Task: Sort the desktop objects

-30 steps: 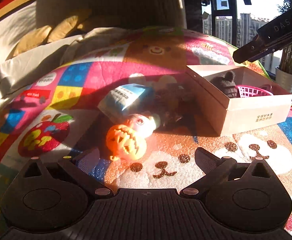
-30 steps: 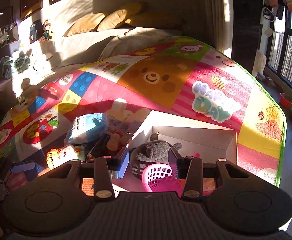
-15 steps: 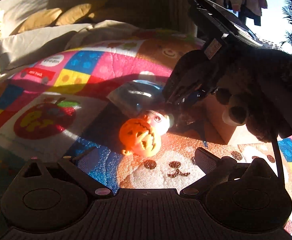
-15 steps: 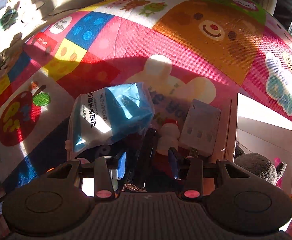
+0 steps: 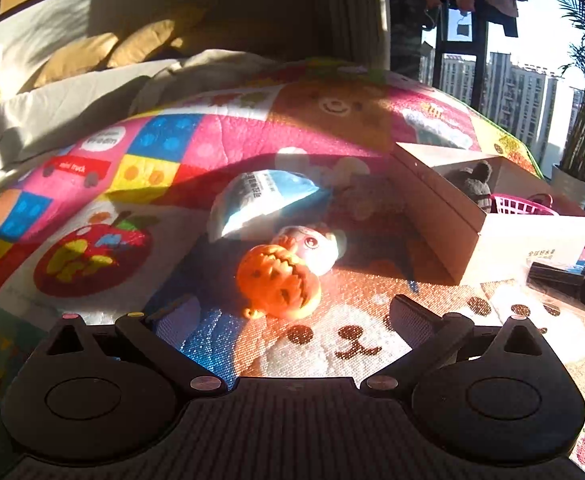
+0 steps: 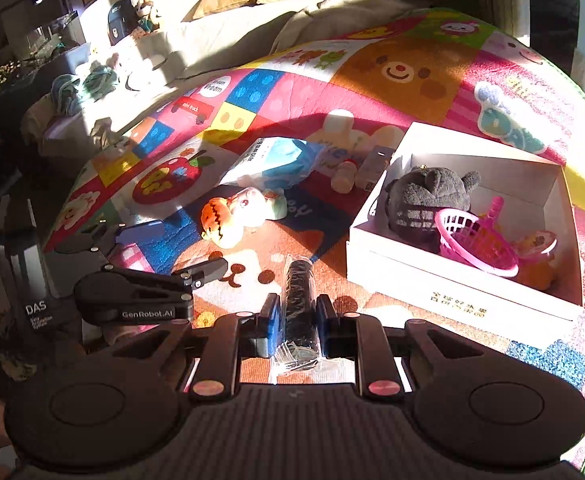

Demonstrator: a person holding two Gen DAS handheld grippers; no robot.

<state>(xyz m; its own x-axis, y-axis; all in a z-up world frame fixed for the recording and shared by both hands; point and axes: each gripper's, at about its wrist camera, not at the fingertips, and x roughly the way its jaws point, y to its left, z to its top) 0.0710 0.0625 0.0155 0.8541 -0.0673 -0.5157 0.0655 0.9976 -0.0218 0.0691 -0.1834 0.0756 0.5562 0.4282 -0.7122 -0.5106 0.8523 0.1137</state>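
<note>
Right wrist: right gripper [image 6: 297, 322] jaws clamped on black packet [image 6: 299, 300].

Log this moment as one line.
right gripper: shut on black wrapped stick | left gripper: open, empty | white box: grey plush, pink basket inside

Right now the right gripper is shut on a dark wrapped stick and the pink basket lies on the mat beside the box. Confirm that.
Wrong on the basket. The right wrist view shows the pink basket inside the box, against the grey plush, not on the mat. The rest holds: the right gripper is shut on the dark wrapped stick.
</note>
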